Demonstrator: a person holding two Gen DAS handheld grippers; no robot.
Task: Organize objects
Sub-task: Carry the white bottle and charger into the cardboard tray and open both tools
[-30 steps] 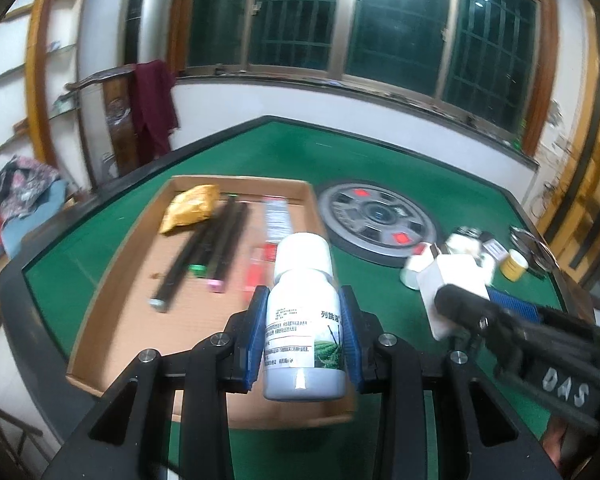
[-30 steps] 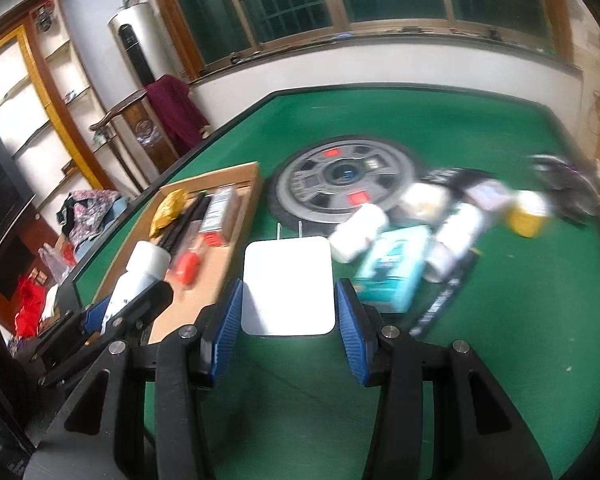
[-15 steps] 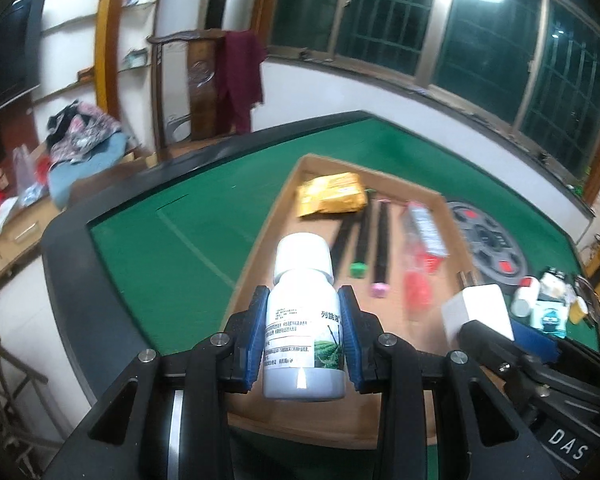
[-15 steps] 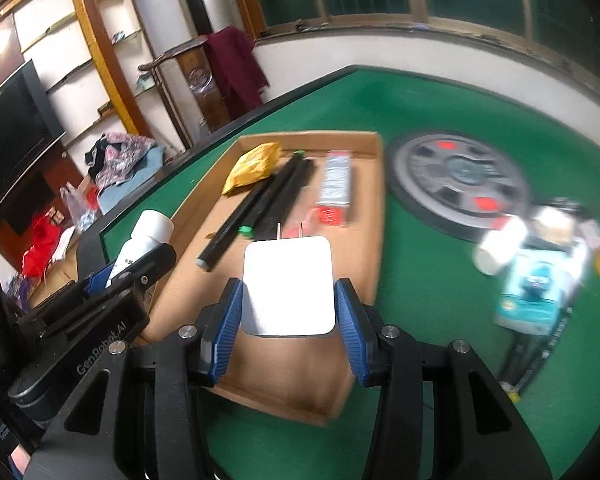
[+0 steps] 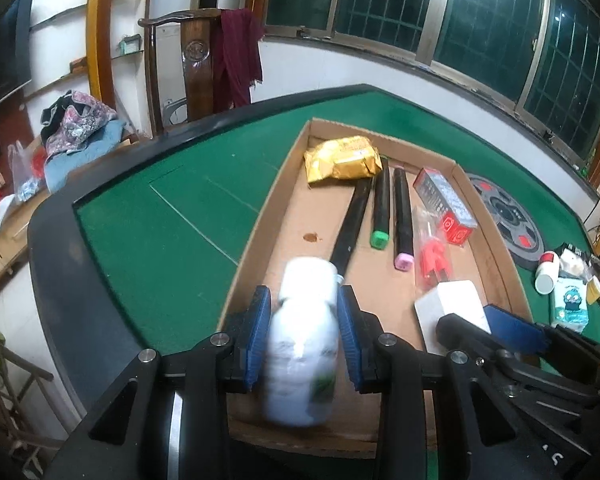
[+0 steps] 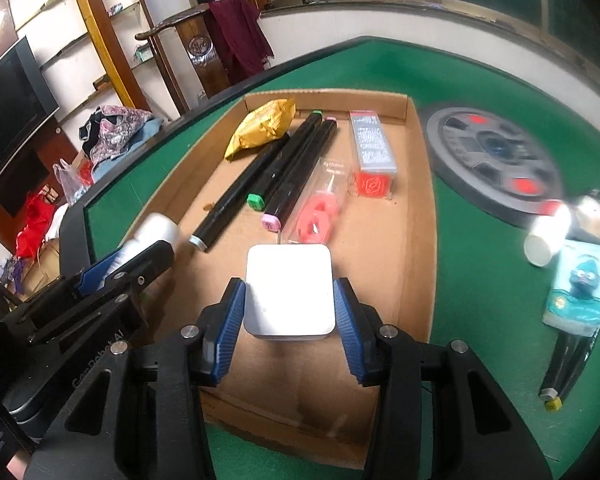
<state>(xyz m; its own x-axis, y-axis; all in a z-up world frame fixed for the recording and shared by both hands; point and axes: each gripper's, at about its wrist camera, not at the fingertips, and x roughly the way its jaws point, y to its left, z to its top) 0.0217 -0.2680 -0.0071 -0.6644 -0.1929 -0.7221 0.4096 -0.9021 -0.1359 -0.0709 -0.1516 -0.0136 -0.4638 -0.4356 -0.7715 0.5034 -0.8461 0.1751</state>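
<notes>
While the left wrist view looks down over the cardboard tray [image 5: 260,216] on the green table [image 5: 172,200], the left gripper [image 5: 303,340] is clamped on a white bottle [image 5: 302,344], blurred, above the tray's near end. In the tray lie a yellow packet [image 5: 342,159], three black markers [image 5: 382,204], a red-ended box [image 5: 444,208] and a clear pack with pink contents [image 5: 432,258]. To the right, the right gripper [image 5: 476,320] holds a white block [image 5: 450,308].

In the right wrist view, the right gripper [image 6: 289,320] has its blue pads [image 6: 228,328] pressed on the white block [image 6: 290,292], over the tray's [image 6: 420,216] near half. The left gripper [image 6: 128,264] enters at the left with the bottle's cap [image 6: 158,232] showing. Off the tray sit a grey disc [image 6: 496,164], a small white bottle [image 6: 546,236] and a teal pack [image 6: 580,292].
</notes>
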